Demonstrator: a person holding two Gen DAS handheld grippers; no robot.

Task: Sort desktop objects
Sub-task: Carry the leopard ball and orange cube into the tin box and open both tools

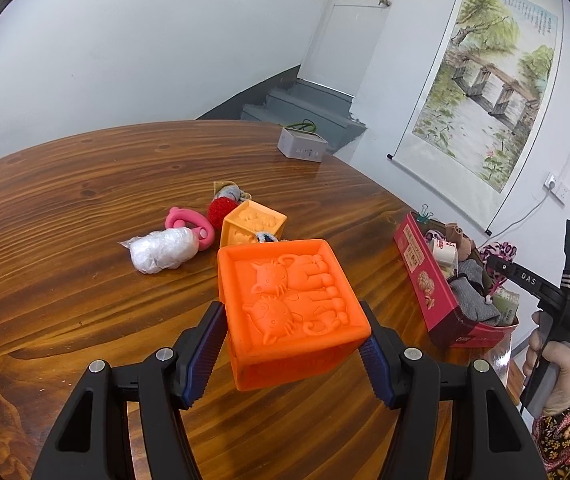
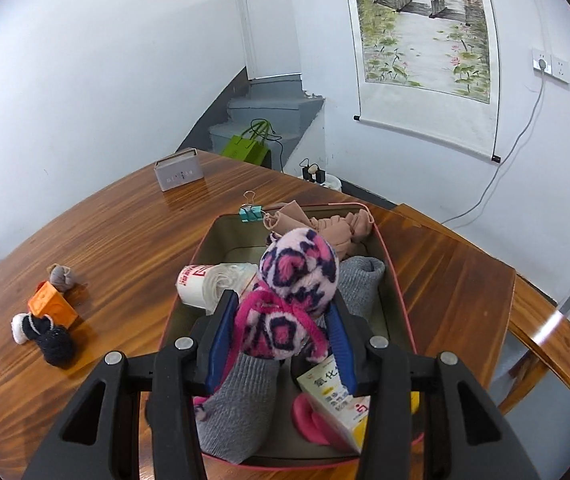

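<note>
Both jaws grip: the left gripper (image 1: 293,354) clamps a soft orange rubber cube with embossed cats (image 1: 291,308) above the wooden table (image 1: 85,240). The right gripper (image 2: 281,344), nearly shut, pinches a fuzzy pink-and-navy spotted sock (image 2: 289,292) over the red rectangular box (image 2: 395,280), hiding its contents.

My left wrist view looks forward-down over left tool (image 1: 293,354) across table (image 1: 85,200), box (image 1: 429,300) far right. My right wrist view sits close above same box (image 2: 393,276). Both share table, scroll painting (image 1: 485,80).
</note>
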